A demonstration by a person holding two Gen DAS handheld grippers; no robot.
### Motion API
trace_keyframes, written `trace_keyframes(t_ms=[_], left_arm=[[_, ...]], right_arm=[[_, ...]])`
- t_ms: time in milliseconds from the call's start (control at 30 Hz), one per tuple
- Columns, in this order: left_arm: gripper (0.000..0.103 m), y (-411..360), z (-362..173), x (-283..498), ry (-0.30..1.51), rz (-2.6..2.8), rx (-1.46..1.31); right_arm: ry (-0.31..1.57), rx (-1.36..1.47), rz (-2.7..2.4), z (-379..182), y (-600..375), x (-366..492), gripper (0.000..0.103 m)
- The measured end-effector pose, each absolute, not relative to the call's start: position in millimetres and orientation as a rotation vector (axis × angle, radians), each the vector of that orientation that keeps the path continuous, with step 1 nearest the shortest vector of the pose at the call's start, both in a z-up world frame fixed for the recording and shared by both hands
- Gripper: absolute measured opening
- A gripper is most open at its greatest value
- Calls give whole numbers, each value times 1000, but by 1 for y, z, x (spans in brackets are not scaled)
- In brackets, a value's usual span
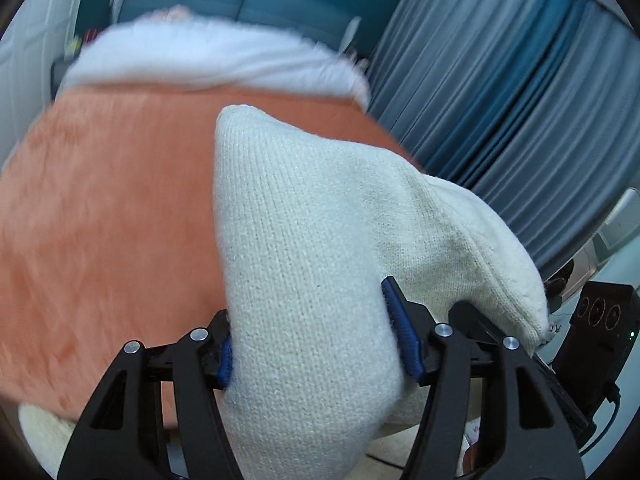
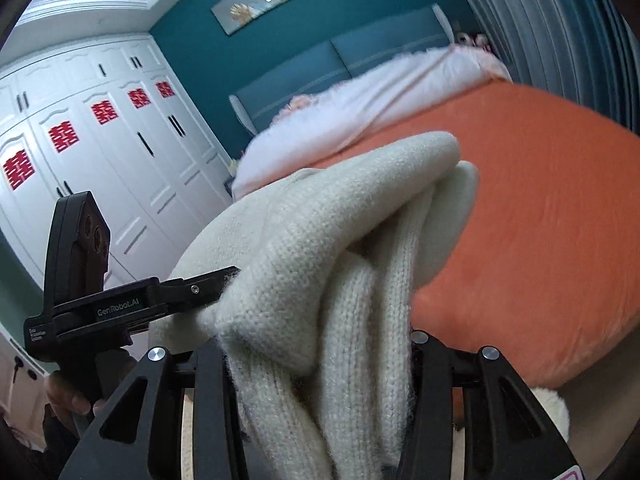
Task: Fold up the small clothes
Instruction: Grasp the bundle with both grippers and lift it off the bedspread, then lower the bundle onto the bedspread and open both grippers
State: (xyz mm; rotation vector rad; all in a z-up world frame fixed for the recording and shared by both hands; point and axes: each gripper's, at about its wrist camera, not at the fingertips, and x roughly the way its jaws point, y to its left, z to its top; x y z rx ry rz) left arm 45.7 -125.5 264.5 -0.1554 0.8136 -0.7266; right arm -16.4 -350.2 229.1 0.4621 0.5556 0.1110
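Slippage is the big worry here, honestly. Both tools have the cream knit sweater [image 1: 312, 240] up in the air over the bed, and that's thick, squashy fabric bunched between fairly narrow pads. The left tool [image 1: 320, 344] is clamped on a fat wad of it, blue pads [image 1: 402, 336] pressed into the knit on either side. The right tool [image 2: 320, 360] is clamped on its own gathered bundle too, with ribbed folds squeezed between the jaws. If either grip only has the outer layers, the inner ones could slide out and that side would just flop down onto the orange bedspread [image 1: 100, 220].

Other thing: the two tools sit really close together, the left one showing just beside the right one's left jaw in the right wrist view. Held that tight, the sweater hangs as a lump rather than spreading out, so laying it flat for a fold could end in a crumpled heap. I'd guess they need to pull apart before setting it down.

The sweater itself looks chunky, off-white, a bit fuzzy with loose fibres near the right tool. A corner with a stitched hem [image 1: 532, 320] sticks out to the right of the left tool, and a rounded fold [image 2: 420, 156] pokes forward past the right tool. White bedding [image 2: 360, 108] sits further back on the bed, well beyond both tools.
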Motion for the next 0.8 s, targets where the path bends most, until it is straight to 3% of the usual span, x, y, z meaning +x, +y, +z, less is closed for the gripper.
trace_keyframes(t_ms=[200, 367, 433, 467, 567, 633, 800], left_arm=[[62, -73, 361, 30, 545, -743, -157], [71, -46, 353, 69, 510, -641, -140], [86, -36, 314, 98, 565, -574, -124], [88, -28, 291, 111, 597, -513, -120], [88, -1, 199, 134, 748, -323, -76], [86, 17, 152, 129, 825, -237, -62], [87, 30, 96, 102, 934, -201, -79]], right_arm=[[300, 323, 206, 332, -321, -28, 43], [246, 295, 294, 346, -287, 14, 50], [295, 324, 320, 319, -279, 45, 57], [325, 330, 305, 297, -276, 60, 60], [511, 313, 200, 208, -264, 87, 63], [622, 307, 126, 154, -262, 78, 59], [823, 340, 91, 81, -260, 43, 59]])
